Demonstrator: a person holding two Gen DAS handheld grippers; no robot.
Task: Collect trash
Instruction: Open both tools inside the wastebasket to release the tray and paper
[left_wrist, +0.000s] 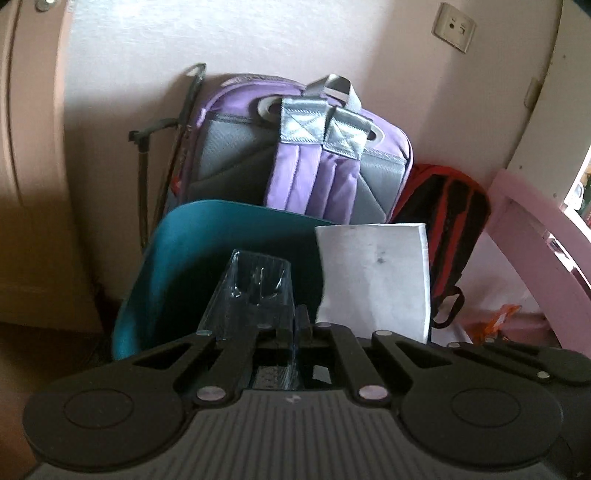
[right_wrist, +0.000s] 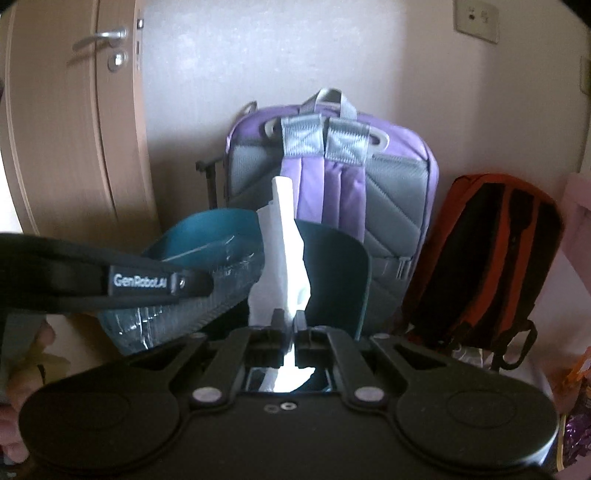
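Note:
A teal bin (left_wrist: 177, 258) (right_wrist: 340, 266) stands on the floor right in front of both grippers. My left gripper (left_wrist: 294, 317) is shut on a piece of clear plastic packaging (left_wrist: 255, 291) that juts forward over the bin's mouth. In the right wrist view the left gripper (right_wrist: 205, 286) comes in from the left with the clear plastic (right_wrist: 236, 266) under it. My right gripper (right_wrist: 288, 319) is shut on a white sheet of paper (right_wrist: 280, 254), held upright on edge above the bin. The paper (left_wrist: 373, 280) shows flat-on in the left wrist view.
A purple and grey backpack (left_wrist: 306, 166) (right_wrist: 332, 177) leans on the wall behind the bin, with a red and black backpack (left_wrist: 443, 221) (right_wrist: 480, 258) to its right. A door (right_wrist: 66, 147) stands at the left and pink furniture (left_wrist: 535, 229) at the right.

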